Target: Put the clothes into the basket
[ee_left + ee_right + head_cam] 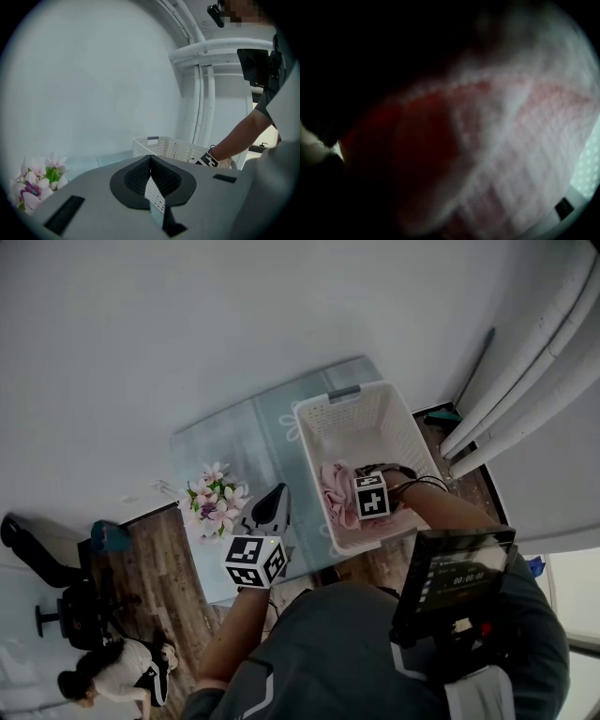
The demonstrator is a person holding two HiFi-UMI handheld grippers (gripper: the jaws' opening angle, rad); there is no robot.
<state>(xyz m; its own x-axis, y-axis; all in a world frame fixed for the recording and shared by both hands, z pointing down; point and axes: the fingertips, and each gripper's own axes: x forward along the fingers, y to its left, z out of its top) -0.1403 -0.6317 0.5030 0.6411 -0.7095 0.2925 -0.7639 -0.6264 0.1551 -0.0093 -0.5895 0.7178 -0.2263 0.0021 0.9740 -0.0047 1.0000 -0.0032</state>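
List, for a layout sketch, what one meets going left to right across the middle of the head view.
flowers → left gripper → basket → pipes

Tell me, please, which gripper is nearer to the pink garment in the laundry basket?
Right. The right gripper is down inside the laundry basket, close up against the pink garment; the left gripper is outside the basket, beside the flowers.

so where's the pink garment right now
In the head view the pink garment lies in the white basket, right of centre, with the right gripper reaching down to it; its cloth fills the right gripper view.
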